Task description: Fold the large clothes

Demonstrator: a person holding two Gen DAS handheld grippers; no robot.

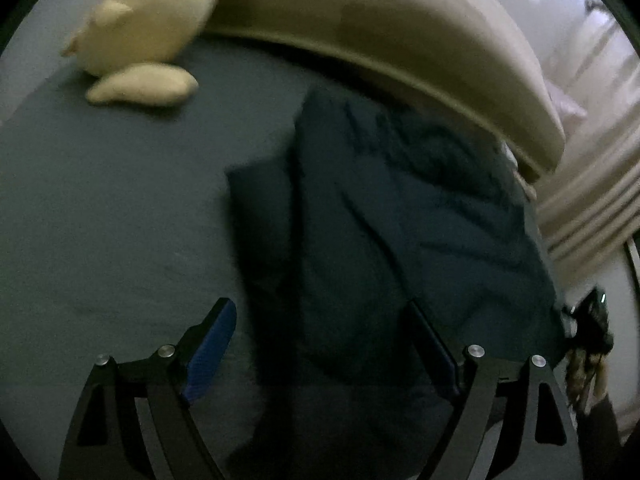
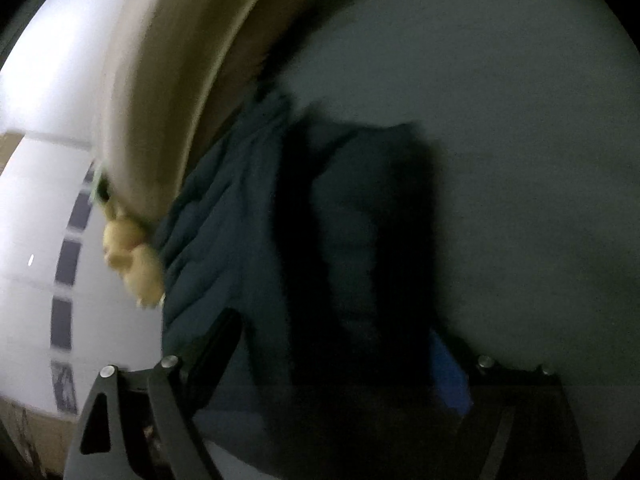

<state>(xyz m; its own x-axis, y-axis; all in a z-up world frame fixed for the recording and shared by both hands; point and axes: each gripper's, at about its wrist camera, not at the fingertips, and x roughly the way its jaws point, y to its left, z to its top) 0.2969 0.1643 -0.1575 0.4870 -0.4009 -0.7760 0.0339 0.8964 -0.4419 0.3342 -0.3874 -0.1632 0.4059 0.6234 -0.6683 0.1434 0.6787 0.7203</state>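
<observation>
Garment [image 1: 400,216] lay on the bed [image 1: 100,200], dark and partly folded, close under the headboard [image 1: 400,40] — likely so that it had flat room. Left claw [image 1: 324,356] and right claw [image 2: 340,360] stood wide, holding nothing — probably ready for another fold.

Grey bed sheet [image 1: 100,208]: bare and flat across the whole left of the left wrist view; open passage there. In the right wrist view the same sheet lies bare to the right and above. Obstacles: dark teal garment [image 1: 400,220] heaped mid-bed, its far end against the beige headboard [image 1: 380,40], which walls the far edge. Cream plush toy [image 1: 148,20] sits at the headboard's left end, well apart from the garment. Blur hides finer detail.
</observation>
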